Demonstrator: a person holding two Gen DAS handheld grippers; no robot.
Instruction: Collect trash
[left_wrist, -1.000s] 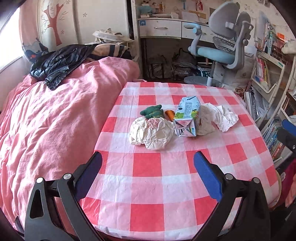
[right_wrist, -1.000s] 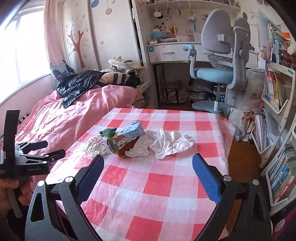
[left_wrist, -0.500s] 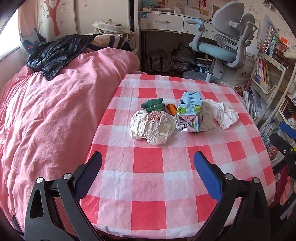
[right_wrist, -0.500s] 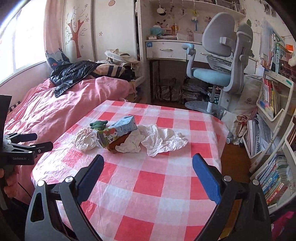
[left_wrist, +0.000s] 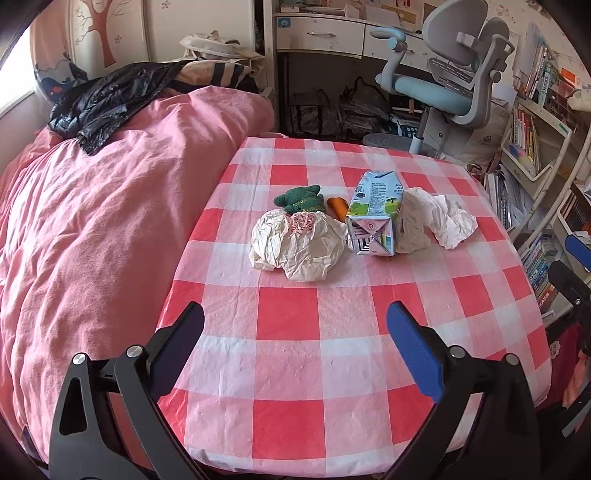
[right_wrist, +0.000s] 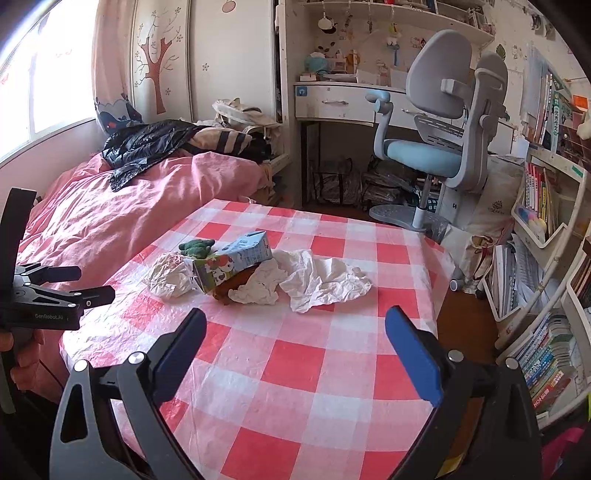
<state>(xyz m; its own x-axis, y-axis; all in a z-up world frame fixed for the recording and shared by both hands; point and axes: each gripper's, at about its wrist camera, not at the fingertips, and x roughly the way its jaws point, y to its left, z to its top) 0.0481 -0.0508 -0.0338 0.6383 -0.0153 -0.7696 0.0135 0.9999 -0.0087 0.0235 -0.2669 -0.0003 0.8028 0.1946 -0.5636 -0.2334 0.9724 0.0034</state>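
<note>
On the red-and-white checked table (left_wrist: 288, 317) lies a pile of trash. A crumpled cream paper ball (left_wrist: 295, 245) sits nearest my left gripper (left_wrist: 295, 315). A blue-green milk carton (left_wrist: 375, 214) (right_wrist: 232, 264) lies on its side beside it. White crumpled paper (left_wrist: 439, 218) (right_wrist: 317, 278) spreads to the right of the carton. A green knitted thing (left_wrist: 301, 198) (right_wrist: 197, 246) and a small orange piece (left_wrist: 338, 206) lie behind. Both grippers are open and hold nothing. My right gripper (right_wrist: 295, 321) hovers over the table's near part, well short of the pile.
A bed with a pink duvet (left_wrist: 96, 229) and a black jacket (left_wrist: 107, 103) flanks the table's left. Behind stand a white desk (left_wrist: 321, 33) and a grey-blue swivel chair (left_wrist: 454, 77). Bookshelves (right_wrist: 546, 280) line the right. A hand (right_wrist: 22, 349) holds the left gripper's handle.
Both cameras have risen and tilted slightly, so the pile sits a little lower in each view. Nothing on the table has moved; both grippers stay open.
</note>
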